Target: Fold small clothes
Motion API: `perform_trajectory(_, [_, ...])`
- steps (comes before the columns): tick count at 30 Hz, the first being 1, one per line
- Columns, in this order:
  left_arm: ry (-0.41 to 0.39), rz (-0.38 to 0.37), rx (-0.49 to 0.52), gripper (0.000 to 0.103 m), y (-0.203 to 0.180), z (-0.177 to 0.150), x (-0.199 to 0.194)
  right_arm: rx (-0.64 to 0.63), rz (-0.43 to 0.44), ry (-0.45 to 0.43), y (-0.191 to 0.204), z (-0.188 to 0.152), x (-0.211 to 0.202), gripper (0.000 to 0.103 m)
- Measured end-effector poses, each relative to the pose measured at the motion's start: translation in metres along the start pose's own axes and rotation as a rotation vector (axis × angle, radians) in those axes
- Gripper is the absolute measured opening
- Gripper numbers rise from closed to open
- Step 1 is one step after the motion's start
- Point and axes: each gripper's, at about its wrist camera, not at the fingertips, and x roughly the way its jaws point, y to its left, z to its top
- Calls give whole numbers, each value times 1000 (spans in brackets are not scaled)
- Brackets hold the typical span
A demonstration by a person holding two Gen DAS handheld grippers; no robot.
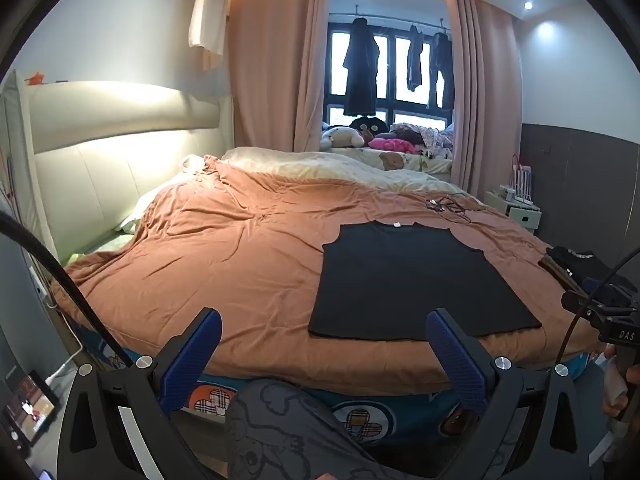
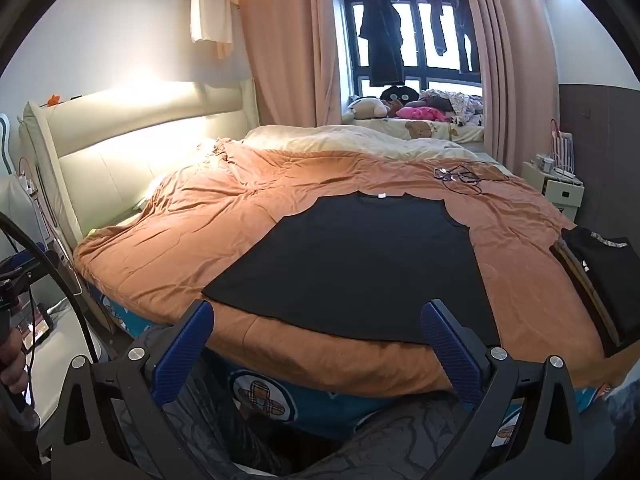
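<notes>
The black shirt (image 1: 416, 280) lies flat on the orange blanket (image 1: 224, 248) that covers the bed, near the blanket's front edge and toward its right side. The shirt is spread face down or face up (the pictures do not show which), with the collar pointing toward the far edge of the bed and a small white label (image 2: 380, 196) visible at the neckline. Both sleeves appear tucked in, so the outline is a plain trapezoid: narrower at the shoulders, wider at the hem. The fabric is smooth, with no large wrinkles. The hem runs roughly parallel to the blanket's front edge and stops just short of it.

The left gripper (image 1: 324, 360) is held off the front edge of the bed, to the left of the shirt's hem. Its blue fingers (image 1: 188, 360) are spread wide apart and grip nothing.

The right gripper (image 2: 316, 352) is held off the front edge, directly before the shirt's hem. Its fingers (image 2: 450, 356) are likewise spread wide and hold nothing.

A stack of folded clothes (image 2: 600, 284) rests at the right edge of the blanket, well apart from the shirt. A tangle of cables (image 2: 460, 178) lies beyond the shirt's collar, toward the far right corner.
</notes>
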Motion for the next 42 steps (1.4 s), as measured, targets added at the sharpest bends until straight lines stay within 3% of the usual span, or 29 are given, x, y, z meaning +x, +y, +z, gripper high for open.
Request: perform_trajectory(42, [-12, -45, -19, 103, -2, -8, -3, -3, -35, -33, -1, -1, -7, 103])
